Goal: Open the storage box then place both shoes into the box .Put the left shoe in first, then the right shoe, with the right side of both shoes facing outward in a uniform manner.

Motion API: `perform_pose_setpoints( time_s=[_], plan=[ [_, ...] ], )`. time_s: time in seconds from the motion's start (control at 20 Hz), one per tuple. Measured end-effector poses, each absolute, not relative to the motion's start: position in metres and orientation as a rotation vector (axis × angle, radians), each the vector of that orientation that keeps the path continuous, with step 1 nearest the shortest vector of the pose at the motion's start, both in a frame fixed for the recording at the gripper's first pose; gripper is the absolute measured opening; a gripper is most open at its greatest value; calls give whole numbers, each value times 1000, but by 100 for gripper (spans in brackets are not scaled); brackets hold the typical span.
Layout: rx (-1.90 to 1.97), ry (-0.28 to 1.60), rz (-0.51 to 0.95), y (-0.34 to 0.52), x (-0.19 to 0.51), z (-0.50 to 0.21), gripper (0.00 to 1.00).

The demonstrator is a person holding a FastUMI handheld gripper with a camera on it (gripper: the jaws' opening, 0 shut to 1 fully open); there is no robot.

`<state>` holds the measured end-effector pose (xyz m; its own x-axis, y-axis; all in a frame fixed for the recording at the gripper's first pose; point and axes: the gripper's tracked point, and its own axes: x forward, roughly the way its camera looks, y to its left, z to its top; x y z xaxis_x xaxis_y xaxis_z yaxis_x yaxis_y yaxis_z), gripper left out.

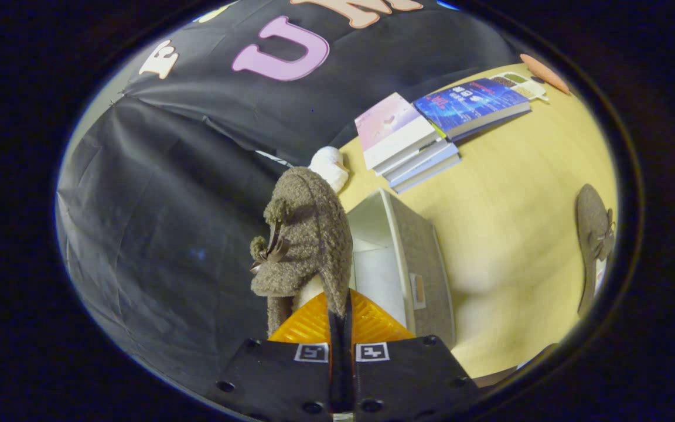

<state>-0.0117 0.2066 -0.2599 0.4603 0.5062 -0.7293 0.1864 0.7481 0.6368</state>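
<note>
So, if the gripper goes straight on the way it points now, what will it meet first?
The gripper is shut on the fuzzy brown shoe, which fills the line ahead. Past the shoe lies the booth's black cloth wall. The open storage box sits beside that line; depth is unclear.

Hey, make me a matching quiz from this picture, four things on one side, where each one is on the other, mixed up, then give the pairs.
Things:
1. fuzzy shoe with bow
2. second shoe
3. storage box
4. stack of books

Places:
A. open, just beyond the gripper
B. clamped between the gripper's fingers
C. against the booth wall, beyond the box
D. lying alone on the table, off to the right

Pairs: 1-B, 2-D, 3-A, 4-C
</note>
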Motion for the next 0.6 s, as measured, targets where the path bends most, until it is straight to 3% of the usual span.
perform_pose_setpoints(
  time_s=[0.6],
  plan=[
    [577, 1319, 150, 263, -49, -329, 3]
  ],
)
